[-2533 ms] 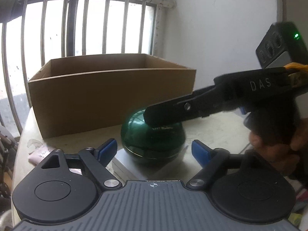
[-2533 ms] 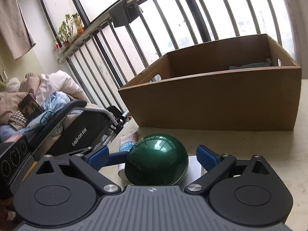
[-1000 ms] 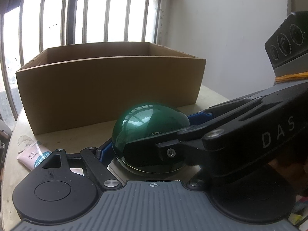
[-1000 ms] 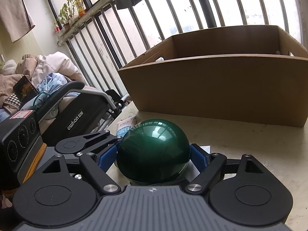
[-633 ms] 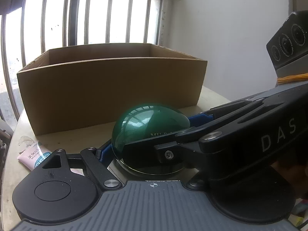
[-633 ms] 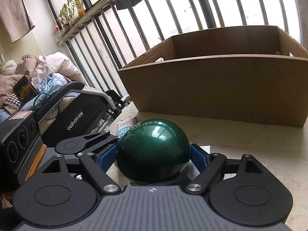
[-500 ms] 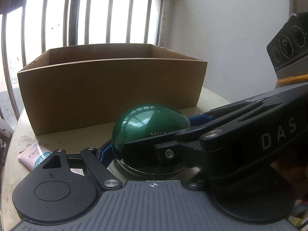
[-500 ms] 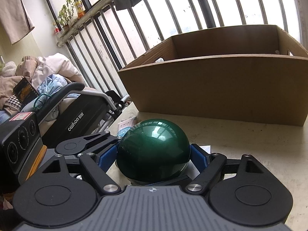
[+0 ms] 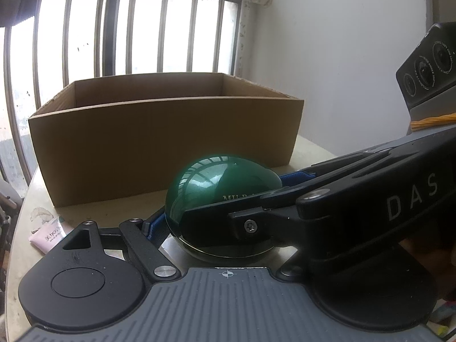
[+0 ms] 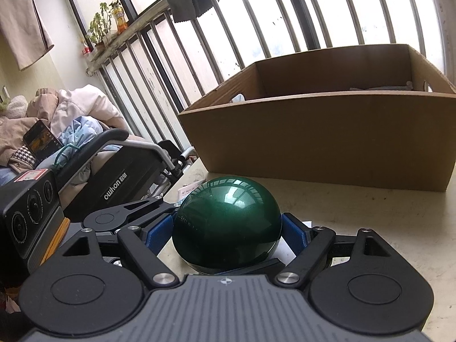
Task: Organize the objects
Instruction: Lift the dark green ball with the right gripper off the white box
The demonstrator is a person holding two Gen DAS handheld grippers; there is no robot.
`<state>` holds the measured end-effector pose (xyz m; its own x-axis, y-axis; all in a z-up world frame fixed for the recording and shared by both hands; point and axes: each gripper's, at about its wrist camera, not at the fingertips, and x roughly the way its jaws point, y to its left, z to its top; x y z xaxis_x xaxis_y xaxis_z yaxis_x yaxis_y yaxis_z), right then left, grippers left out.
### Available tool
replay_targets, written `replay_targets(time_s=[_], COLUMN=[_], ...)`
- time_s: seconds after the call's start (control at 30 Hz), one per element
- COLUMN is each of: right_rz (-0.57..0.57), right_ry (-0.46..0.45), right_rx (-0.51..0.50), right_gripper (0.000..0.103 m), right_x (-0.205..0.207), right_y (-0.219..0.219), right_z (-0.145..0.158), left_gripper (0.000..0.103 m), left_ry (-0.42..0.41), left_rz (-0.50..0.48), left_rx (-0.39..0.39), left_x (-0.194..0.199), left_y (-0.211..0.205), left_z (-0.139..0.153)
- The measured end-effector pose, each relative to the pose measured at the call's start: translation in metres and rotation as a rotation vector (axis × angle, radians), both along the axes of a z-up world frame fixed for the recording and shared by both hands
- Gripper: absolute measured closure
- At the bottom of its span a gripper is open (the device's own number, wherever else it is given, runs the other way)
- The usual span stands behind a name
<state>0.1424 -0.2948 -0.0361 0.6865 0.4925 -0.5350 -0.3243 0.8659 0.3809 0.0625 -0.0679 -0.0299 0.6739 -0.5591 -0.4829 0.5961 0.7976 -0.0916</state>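
A shiny dark green dome-shaped object (image 9: 216, 191) (image 10: 228, 222) sits on a flat white base (image 10: 287, 252) on the pale table. My right gripper (image 10: 228, 229) is shut on the green dome, blue pads pressing both sides. My left gripper (image 9: 225, 219) reaches the same dome from the other side; its left blue pad (image 9: 155, 225) touches the dome, its right finger is hidden behind the right gripper's black arm (image 9: 356, 199). An open cardboard box (image 9: 162, 139) (image 10: 327, 142) stands behind the dome.
A pink tube (image 9: 48, 236) lies on the table at the left, near the edge. A barred window runs behind the box. A black wheelchair (image 10: 119, 182) with bedding stands beyond the table's left edge. Some items lie inside the box (image 10: 379, 88).
Both grippers closed in around the green dome from 2.5 s ago. Over the last second the view has risen slightly, showing more of the box's inside.
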Motion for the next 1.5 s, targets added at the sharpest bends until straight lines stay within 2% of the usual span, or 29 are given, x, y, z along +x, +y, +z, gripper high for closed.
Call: replay_targets(time_s=[1.17, 1.5], right_rz=[-0.019, -0.036], right_ry=[-0.018, -0.04], right_rx=[0.026, 0.021], right_gripper=[0.018, 0.018], right_x=[-0.005, -0.01], right_y=[-0.009, -0.013], right_z=[0.006, 0.026], left_gripper=[0.021, 0.021], left_ry=[-0.017, -0.043], left_rz=[-0.005, -0.016], left_rx=[0.005, -0.005], left_x=[-0.003, -0.004], left_y=[-0.006, -0.013], left_z=[0.007, 0.026])
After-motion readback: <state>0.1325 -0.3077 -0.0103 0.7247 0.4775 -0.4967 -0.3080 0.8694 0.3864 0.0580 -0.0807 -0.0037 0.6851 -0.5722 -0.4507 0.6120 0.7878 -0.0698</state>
